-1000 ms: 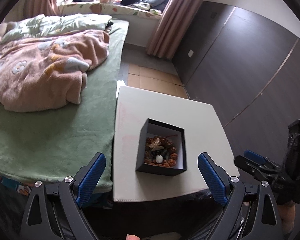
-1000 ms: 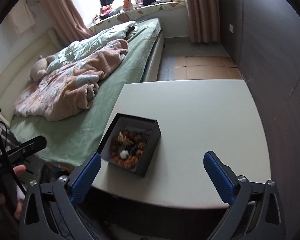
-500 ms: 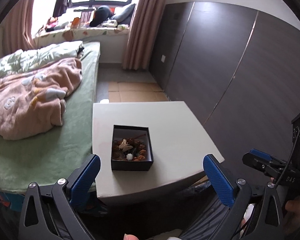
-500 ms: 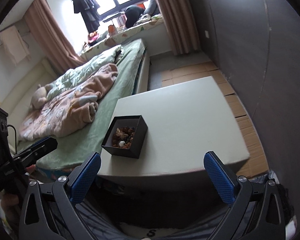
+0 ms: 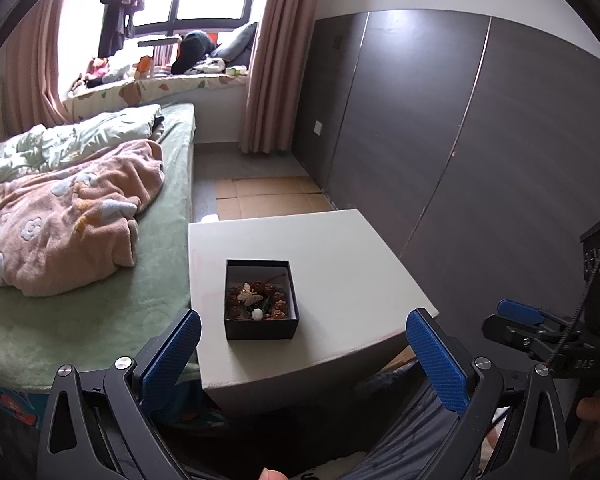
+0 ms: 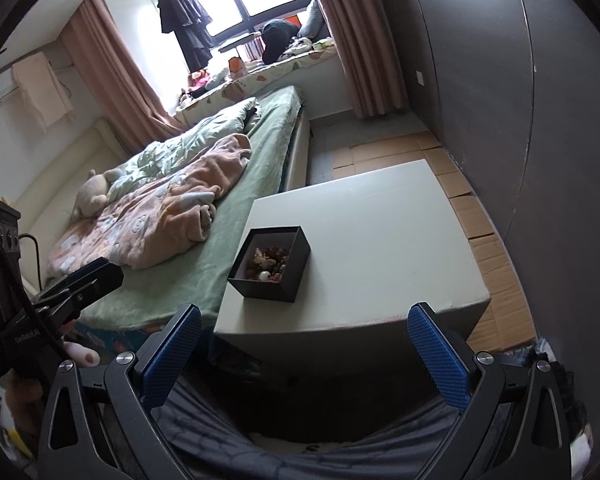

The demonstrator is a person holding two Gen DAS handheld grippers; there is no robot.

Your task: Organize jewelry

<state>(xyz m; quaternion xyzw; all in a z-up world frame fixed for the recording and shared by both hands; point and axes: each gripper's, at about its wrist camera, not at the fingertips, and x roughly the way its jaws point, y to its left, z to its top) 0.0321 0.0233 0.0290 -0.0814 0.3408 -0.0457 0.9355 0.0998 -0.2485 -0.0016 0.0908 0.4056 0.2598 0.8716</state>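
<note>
A wide green bed (image 5: 100, 300) on the left, just beside a low white table (image 5: 340, 264). Near the table's bed-side front corner, an open black box (image 5: 261, 324), lid off, probably so the contents can be reached from above. Inside, jewelry (image 5: 258, 300): brown beads, a pale butterfly piece, one white bead. Left gripper (image 5: 304, 352) and right gripper (image 6: 306, 344) both spread wide, holding nothing, short of the table edge, seemingly ready for a reach.
</note>
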